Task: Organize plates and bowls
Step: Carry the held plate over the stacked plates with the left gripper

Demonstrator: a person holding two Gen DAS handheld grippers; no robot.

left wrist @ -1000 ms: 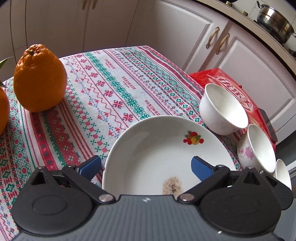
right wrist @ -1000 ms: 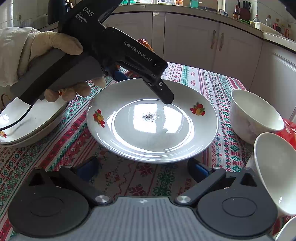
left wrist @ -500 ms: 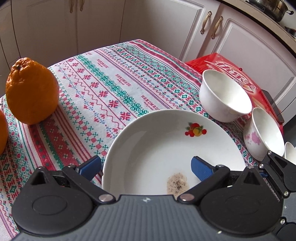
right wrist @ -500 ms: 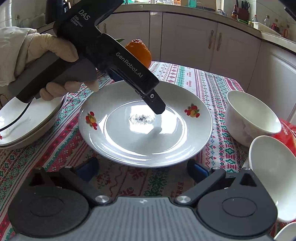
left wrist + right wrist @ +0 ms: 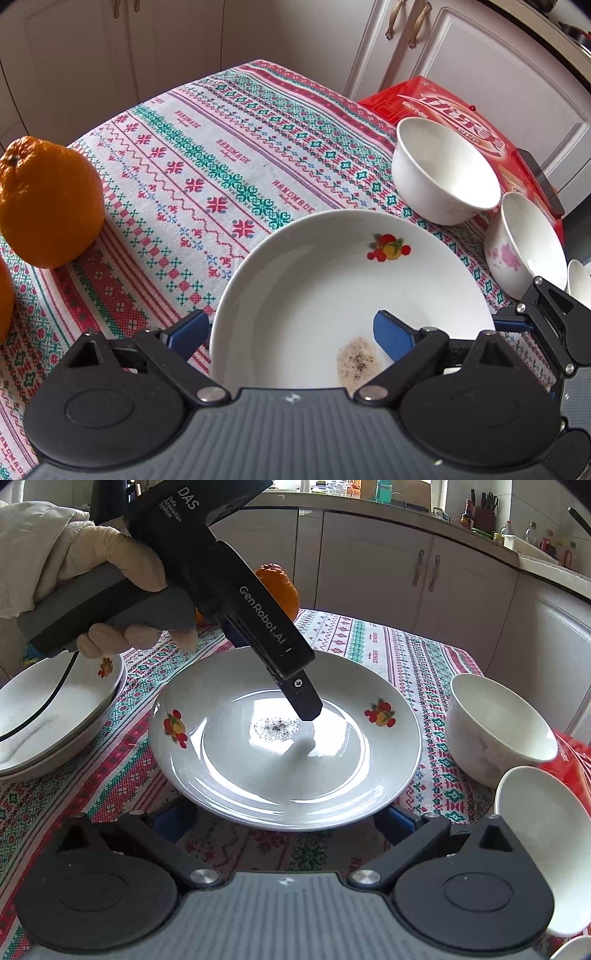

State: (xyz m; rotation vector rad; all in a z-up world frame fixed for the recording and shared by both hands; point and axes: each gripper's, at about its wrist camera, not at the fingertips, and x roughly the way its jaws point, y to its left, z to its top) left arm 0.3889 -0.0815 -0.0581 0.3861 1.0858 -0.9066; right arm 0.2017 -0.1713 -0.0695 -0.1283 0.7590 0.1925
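A white plate with fruit prints and a dark speck patch lies on the patterned tablecloth. My left gripper is open and straddles the plate's near rim, one finger over the inside, the other finger outside; it shows from the side in the right wrist view. My right gripper is open and empty, low at the plate's near edge. Stacked plates sit at the left. White bowls stand at the right.
Oranges sit at the table's far side. A red box with a dark phone on it lies behind the bowls. White cabinets surround the table. Bare tablecloth stretches beyond the plate.
The left gripper has tilted steeper over the plate, staying open across its rim. The right gripper has moved closer to the plate's near edge. The plate has stayed on the cloth.
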